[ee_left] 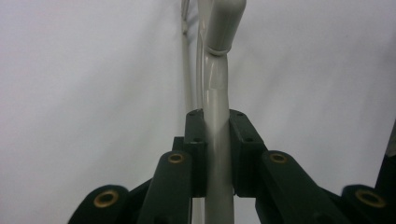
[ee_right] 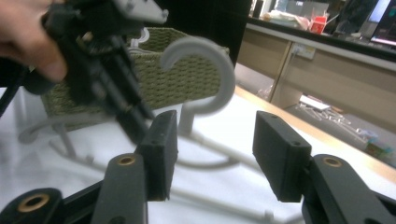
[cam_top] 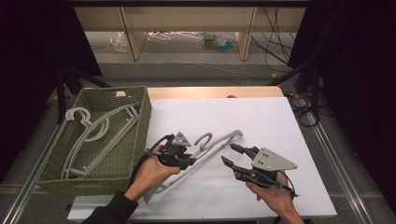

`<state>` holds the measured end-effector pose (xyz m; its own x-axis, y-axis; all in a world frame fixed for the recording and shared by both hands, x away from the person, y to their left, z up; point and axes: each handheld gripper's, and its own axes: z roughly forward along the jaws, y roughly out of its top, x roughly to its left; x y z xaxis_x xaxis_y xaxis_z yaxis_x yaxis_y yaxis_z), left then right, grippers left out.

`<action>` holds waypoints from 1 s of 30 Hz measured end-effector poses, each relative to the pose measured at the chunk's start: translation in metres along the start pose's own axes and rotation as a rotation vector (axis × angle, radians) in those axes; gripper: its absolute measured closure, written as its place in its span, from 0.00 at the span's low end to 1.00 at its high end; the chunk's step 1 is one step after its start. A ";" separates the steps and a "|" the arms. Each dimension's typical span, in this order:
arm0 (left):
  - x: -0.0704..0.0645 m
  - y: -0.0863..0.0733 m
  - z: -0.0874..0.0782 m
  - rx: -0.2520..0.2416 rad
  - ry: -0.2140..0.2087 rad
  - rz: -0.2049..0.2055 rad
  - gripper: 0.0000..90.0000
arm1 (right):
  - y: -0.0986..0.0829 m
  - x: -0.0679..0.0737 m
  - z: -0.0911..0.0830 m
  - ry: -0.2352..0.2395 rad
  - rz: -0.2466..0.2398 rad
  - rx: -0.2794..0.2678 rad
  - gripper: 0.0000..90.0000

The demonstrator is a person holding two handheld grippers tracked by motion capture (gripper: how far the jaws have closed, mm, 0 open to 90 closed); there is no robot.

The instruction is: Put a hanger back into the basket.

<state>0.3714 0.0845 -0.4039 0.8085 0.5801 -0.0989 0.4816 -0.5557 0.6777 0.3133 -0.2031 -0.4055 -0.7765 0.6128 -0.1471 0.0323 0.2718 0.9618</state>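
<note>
grey plastic in the left tongs: the left gripper point(ee_left: 217, 154) has its jaws pressed onto one arm of a grey hanger point(cam_top: 219, 144); in the left gripper view the bar runs straight up between the two black pads.
right tongs: the right gripper point(cam_top: 232, 155) is spread, nothing between its jaws; in the right gripper view the hanger's hook point(ee_right: 205, 74) stands beyond the gap, near but not touched.
hands: the left hand point(cam_top: 152, 170) and the right hand point(cam_top: 275, 196) come in from the bottom of the high view, each around its tool.
where the hanger is: on the white sheet point(cam_top: 280, 126), middle of the table, just right of the basket; whether it lies flat or is lifted a little i cannot tell.
basket: an olive woven basket point(cam_top: 140, 121) at the left holds more grey hangers point(cam_top: 100, 135), piled loosely.
how it will handle: my guess is light and stiff, smooth plastic, so apt to swivel in a single pinch.
where to hold: judging from this, the straight arm is the sound place, close to the neck; a second grip below the hook would stop it turning.
risk: the hook may catch on the basket rim or on the other hooks.
</note>
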 end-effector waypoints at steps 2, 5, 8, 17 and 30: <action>0.006 -0.003 -0.005 -0.026 -0.007 -0.048 0.88 | -0.002 0.001 -0.002 -0.001 0.014 0.003 0.53; 0.014 -0.005 -0.014 -0.061 -0.033 -0.098 0.88 | -0.005 0.002 -0.006 0.004 0.023 0.013 0.46; 0.019 -0.006 -0.021 -0.106 -0.044 -0.140 0.88 | -0.008 0.003 -0.007 -0.006 0.041 0.014 0.43; 0.029 -0.003 -0.049 -0.208 -0.087 -0.195 0.88 | -0.016 0.004 -0.014 -0.011 0.133 0.040 0.32; 0.027 -0.003 -0.086 -0.321 -0.169 -0.236 0.88 | -0.021 0.007 -0.020 0.013 0.161 0.052 0.30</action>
<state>0.3629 0.1529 -0.3457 0.7457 0.5485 -0.3784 0.5520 -0.1904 0.8118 0.2942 -0.2195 -0.4219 -0.7668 0.6418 0.0111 0.1893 0.2095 0.9593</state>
